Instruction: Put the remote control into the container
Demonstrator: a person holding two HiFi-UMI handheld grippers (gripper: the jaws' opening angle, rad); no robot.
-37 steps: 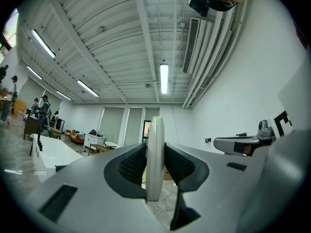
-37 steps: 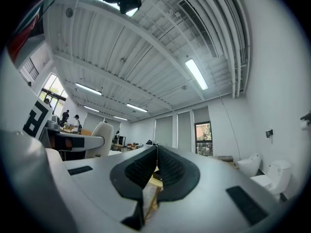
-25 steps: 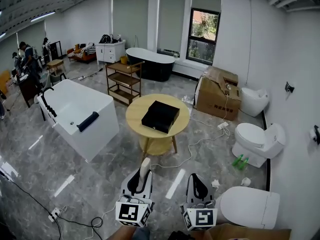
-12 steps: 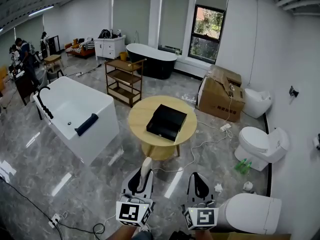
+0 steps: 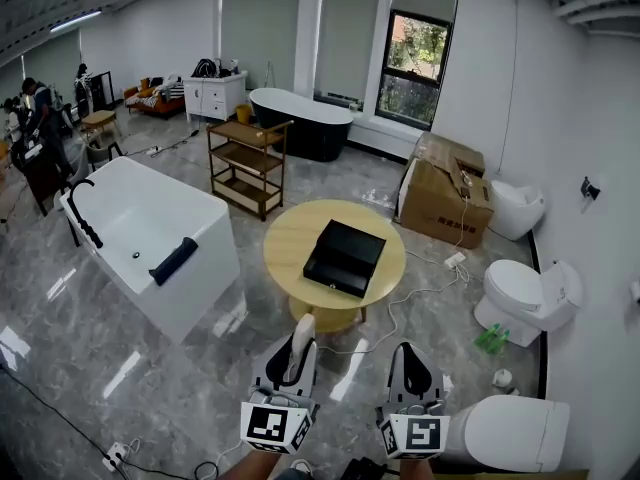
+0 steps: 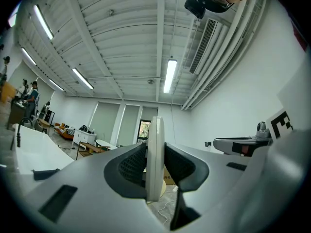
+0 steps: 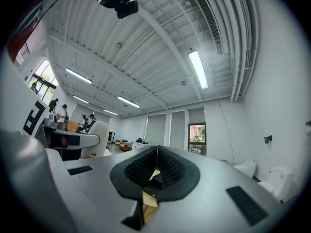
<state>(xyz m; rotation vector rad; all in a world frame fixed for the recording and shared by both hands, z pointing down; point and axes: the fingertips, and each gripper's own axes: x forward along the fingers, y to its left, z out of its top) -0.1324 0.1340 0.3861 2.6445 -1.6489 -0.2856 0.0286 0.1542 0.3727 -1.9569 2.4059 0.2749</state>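
A slim white remote control (image 5: 299, 346) stands upright between the dark pads of my left gripper (image 5: 296, 352), which is shut on it low in the head view. In the left gripper view the remote control (image 6: 155, 159) rises edge-on between the jaws. My right gripper (image 5: 413, 370) hangs beside it, shut with nothing held; its pads (image 7: 146, 167) meet in the right gripper view. The black container (image 5: 345, 257) lies open on a round wooden table (image 5: 290, 245) some way ahead of both grippers.
A white bathtub (image 5: 148, 233) stands left of the table. A wooden shelf cart (image 5: 242, 166) and a black tub (image 5: 299, 121) are behind it. A cardboard box (image 5: 444, 201) and toilets (image 5: 526, 295) line the right wall. A white cable (image 5: 420, 288) trails over the marble floor.
The view has moved forward: the table and container have come closer and slid right and down. Both grippers keep their places and grips.
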